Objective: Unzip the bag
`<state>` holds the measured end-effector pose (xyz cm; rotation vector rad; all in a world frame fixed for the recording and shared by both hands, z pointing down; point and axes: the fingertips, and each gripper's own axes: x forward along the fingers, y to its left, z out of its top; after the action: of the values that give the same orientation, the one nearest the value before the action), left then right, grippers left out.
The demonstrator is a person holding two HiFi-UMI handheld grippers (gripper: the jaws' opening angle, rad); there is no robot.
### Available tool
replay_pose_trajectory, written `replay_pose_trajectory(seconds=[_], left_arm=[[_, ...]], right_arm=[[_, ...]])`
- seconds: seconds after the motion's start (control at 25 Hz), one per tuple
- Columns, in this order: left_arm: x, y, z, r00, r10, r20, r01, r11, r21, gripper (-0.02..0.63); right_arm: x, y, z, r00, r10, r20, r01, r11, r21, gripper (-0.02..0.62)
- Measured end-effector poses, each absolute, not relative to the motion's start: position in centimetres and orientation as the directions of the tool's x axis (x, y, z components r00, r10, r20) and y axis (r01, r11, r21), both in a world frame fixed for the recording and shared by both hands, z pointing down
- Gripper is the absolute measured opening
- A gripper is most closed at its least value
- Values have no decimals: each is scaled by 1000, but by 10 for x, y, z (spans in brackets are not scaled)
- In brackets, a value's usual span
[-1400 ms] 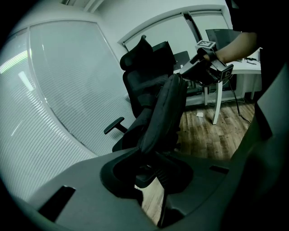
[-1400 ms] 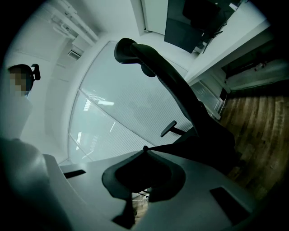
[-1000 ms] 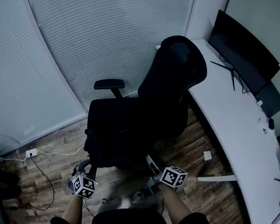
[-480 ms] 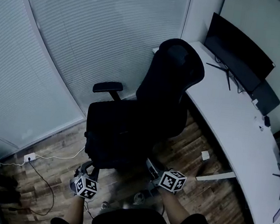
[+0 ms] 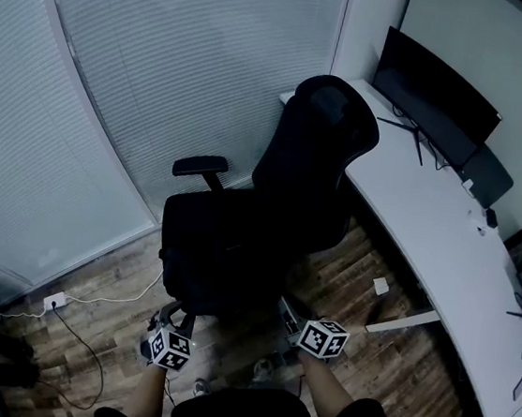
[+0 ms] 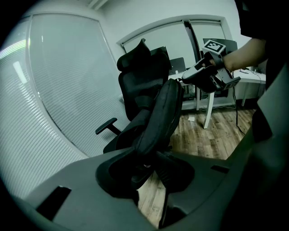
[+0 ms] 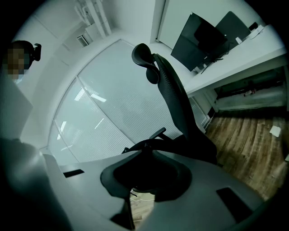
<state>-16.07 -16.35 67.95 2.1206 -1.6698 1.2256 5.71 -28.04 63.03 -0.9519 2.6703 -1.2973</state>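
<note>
The bag spans both grippers: its lower end sits in the left gripper's narrow jaws, which have just been opening, and its upper end is pinched by the right gripper. Recommended: keep the fabric taut, then locate the zip pull, which cannot be made out.

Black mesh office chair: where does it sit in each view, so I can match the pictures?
Head view: the black mesh office chair fills the centre, headrest toward the top.
Left gripper view: the chair is upper centre, partly behind a black bag.
Right gripper view: the chair is at centre, seen side-on.
Shared landmark: the white window blinds behind the chair, left of it in both gripper views.
</note>
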Motion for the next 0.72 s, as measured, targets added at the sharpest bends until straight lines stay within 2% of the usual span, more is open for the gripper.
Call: replay_pose_trajectory(seconds=[0.72], left_arm=[[-159,-136,657,149,-771,619,-886,-382,-262,173]], right_arm=[[50,-227,618,-743,-626,238,-581,427,-692,49]])
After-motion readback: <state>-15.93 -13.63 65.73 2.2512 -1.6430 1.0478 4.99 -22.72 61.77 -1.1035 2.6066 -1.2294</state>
